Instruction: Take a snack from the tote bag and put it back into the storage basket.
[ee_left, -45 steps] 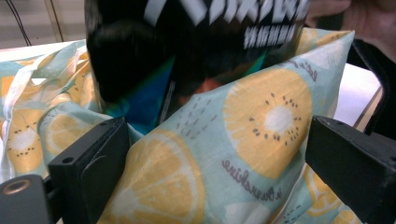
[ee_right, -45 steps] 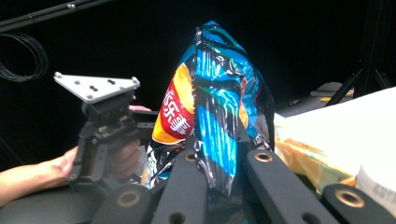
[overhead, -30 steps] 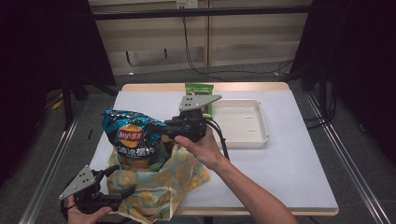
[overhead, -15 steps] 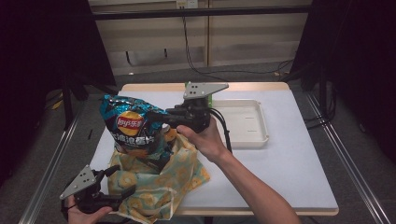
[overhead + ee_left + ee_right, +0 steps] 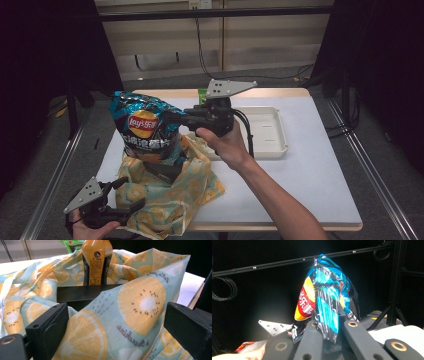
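Note:
A blue Lay's chips bag (image 5: 145, 132) hangs upright over the mouth of a lemon-print cloth bag (image 5: 175, 205) on the white table. My right gripper (image 5: 176, 118) is shut on the chips bag's right edge, and in the right gripper view the crinkled foil (image 5: 324, 290) is pinched between the closed jaws of the right gripper (image 5: 328, 323). At the table's front left corner my left gripper (image 5: 131, 192) stands at the cloth bag's edge. Its jaws are wide apart, with the printed cloth (image 5: 130, 315) bunched between them. An orange drink bottle (image 5: 97, 260) and a flat black box (image 5: 82, 293) sit inside the cloth bag.
A white tray (image 5: 272, 132) lies to the right of the right hand. A green packet (image 5: 202, 92) lies at the table's far edge. Dark stands and cables surround the table; a metal rail runs along each side.
The right gripper has lifted the chips bag higher, from down in the cloth bag to above its mouth. The left gripper has stayed where it was.

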